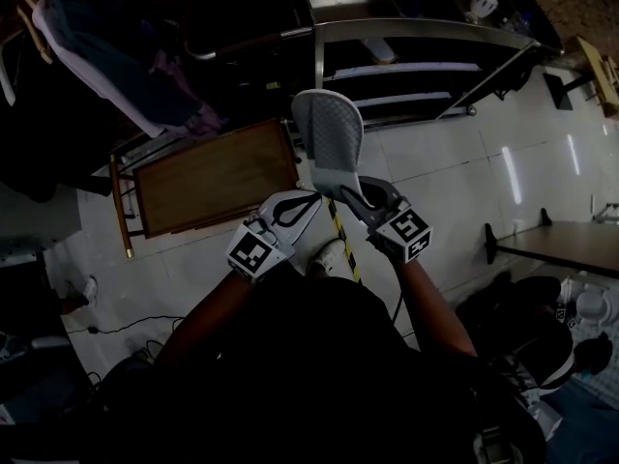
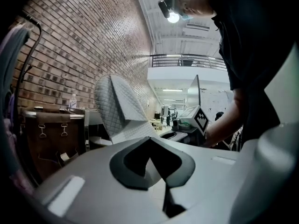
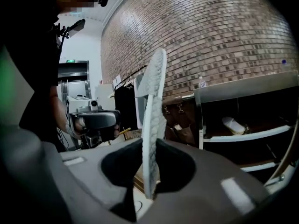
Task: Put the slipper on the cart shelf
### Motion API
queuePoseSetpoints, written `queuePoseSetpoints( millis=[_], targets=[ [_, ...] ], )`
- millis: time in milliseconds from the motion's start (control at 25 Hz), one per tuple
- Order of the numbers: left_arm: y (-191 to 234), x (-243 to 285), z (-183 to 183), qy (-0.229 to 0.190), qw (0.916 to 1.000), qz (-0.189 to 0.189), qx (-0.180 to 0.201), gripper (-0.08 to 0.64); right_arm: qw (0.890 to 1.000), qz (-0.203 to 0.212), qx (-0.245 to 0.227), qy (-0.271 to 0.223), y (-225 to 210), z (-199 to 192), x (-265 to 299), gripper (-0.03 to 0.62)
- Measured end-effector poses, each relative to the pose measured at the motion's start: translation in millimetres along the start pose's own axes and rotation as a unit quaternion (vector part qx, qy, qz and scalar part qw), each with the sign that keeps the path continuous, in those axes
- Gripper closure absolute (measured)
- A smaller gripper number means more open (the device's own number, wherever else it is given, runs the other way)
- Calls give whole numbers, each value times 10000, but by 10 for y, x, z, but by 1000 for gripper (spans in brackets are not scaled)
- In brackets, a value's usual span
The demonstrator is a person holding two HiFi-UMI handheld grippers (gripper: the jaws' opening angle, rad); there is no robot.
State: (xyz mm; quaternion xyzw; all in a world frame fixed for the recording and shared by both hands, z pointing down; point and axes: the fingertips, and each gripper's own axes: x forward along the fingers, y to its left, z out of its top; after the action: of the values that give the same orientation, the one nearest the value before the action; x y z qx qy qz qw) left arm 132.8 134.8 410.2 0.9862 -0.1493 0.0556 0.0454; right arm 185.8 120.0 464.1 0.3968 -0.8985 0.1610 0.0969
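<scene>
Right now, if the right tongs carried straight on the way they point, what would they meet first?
Probably the cart. The right tongs, shut on the slipper, aim near its end post, so the slipper's tip would touch there first; depth is unclear.

We reach both forearms (image 1: 208,307) forward, and they converge. Our left tool (image 1: 302,204) sits just left of its partner, jaws together with nothing between them. Our right tool (image 1: 350,197) tilts slightly downward, jaws clamped on the slipper (image 1: 327,143).
</scene>
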Motion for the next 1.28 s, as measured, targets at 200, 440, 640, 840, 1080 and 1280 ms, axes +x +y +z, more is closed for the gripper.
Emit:
queuePoseSetpoints(
  millis=[200, 440, 640, 840, 1080, 1280],
  targets=[
    [-43, 146, 24, 81, 9999, -97, -25, 560, 9997, -40, 153, -178, -119, 13, -65, 525],
    [152, 333, -44, 2, 9995, -304, 51, 560, 9994, -273, 206, -84, -356, 8, 47, 525],
    [396, 509, 64, -106, 9989, -454, -54, 560, 9984, -375, 408, 72, -566, 25, 161, 525],
    [681, 637, 147, -297, 9978, -566, -170, 560, 9951, -604, 729, 286, -814, -55, 265, 525],
    [865, 826, 132, -340, 9967, -699, -216, 560, 9884, -672, 1274, 472, -1076, -291, 300, 526],
    [940, 1035, 98, -253, 9971, -650, -301, 560, 9718, -389, 2241, 622, -1340, -601, 298, 526]
  ],
)
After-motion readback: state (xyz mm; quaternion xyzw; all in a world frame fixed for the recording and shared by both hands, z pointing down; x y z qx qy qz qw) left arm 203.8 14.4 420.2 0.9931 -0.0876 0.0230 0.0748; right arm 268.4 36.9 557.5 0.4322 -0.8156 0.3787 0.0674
